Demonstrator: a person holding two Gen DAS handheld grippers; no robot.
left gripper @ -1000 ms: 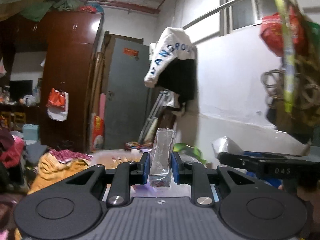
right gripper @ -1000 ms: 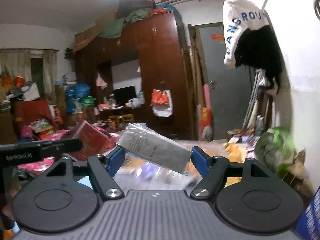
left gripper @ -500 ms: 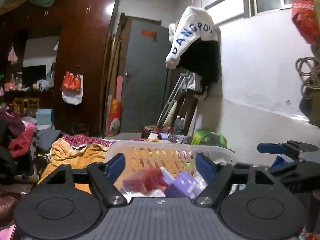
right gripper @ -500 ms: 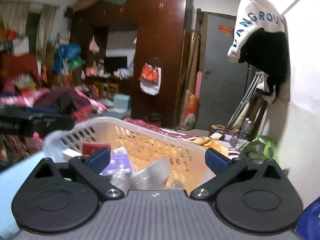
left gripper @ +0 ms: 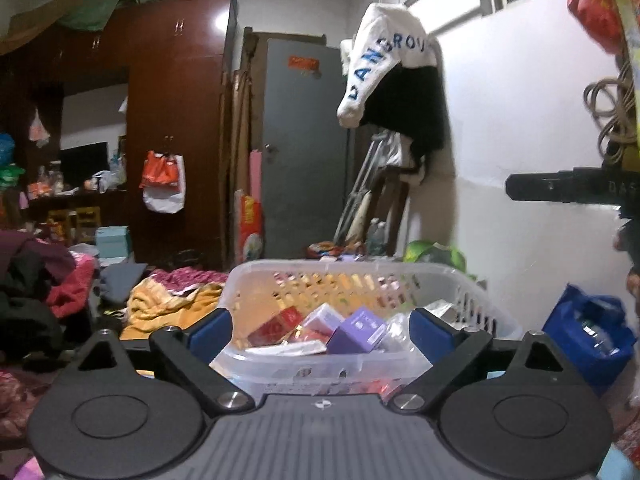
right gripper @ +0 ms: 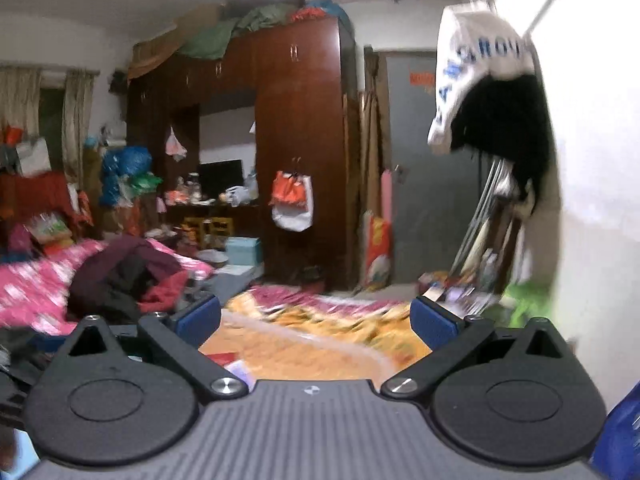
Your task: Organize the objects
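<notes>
Left wrist: basket (left gripper: 472, 300) lies crosswise, upright.

Left hand-held gripper (left gripper: 316, 330) jaws opening, nothing between; right hand-held gripper (right gripper: 316, 322) spread wide, empty.

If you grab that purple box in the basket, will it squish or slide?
The purple box looks like thin card, so a hard squeeze might dent it. It leans on other packets in the basket, so a push would probably tip or slide it. It's likely light.
</notes>
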